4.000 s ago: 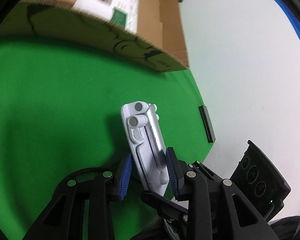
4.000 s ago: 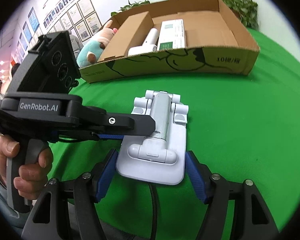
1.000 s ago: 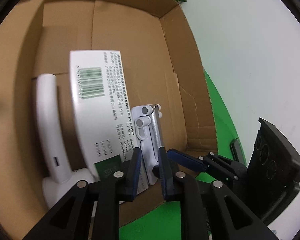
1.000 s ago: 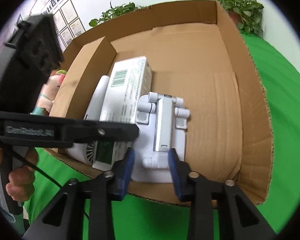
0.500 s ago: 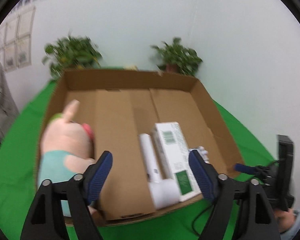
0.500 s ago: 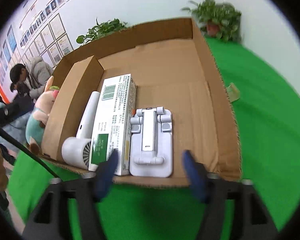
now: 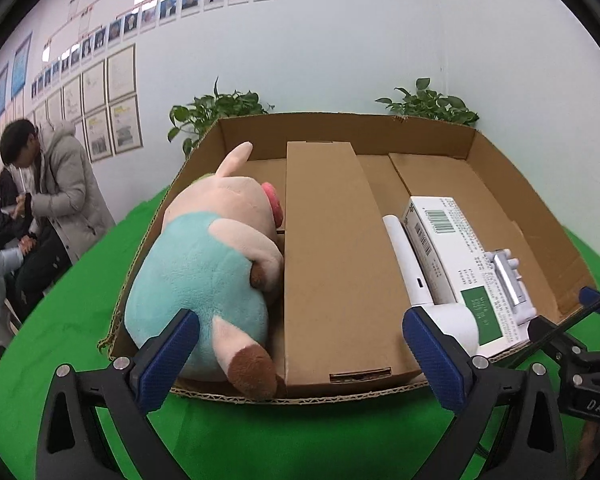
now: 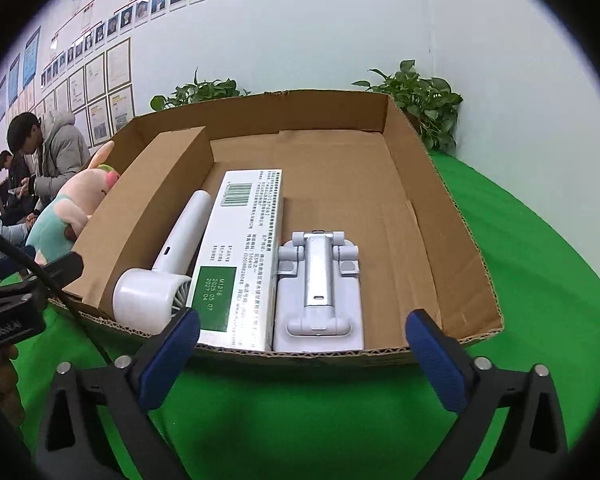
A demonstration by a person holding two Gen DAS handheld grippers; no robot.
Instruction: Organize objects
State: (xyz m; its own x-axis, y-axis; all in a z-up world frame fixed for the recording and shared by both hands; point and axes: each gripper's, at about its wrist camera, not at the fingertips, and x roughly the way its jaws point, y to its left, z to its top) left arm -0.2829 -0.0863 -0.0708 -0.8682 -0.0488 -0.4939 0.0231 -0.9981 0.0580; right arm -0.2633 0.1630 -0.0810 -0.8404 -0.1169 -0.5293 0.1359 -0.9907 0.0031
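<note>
A cardboard box [image 8: 452,216] stands on the green table [image 8: 540,280]. In its right part lie a white phone stand [image 8: 320,292], a white and green carton [image 8: 239,256] and a white handheld fan [image 8: 167,264], side by side. A plush pig [image 7: 215,264] lies in the left part, past a cardboard divider [image 7: 332,264]. My left gripper [image 7: 304,364] is open and empty in front of the box [image 7: 500,184]. My right gripper [image 8: 304,356] is open and empty before the box's near wall. The stand [image 7: 508,280], carton [image 7: 448,256] and fan [image 7: 420,276] also show in the left wrist view.
Potted plants [image 8: 424,104] stand behind the box against the white wall. People [image 7: 47,200] sit at the far left. The right gripper's body [image 7: 580,360] shows at the left view's right edge. The left gripper's body [image 8: 11,312] shows at the right view's left edge.
Both grippers let go of the phone stand, which now lies in the box. Both have opened wide and pulled back out of the box to its front.
</note>
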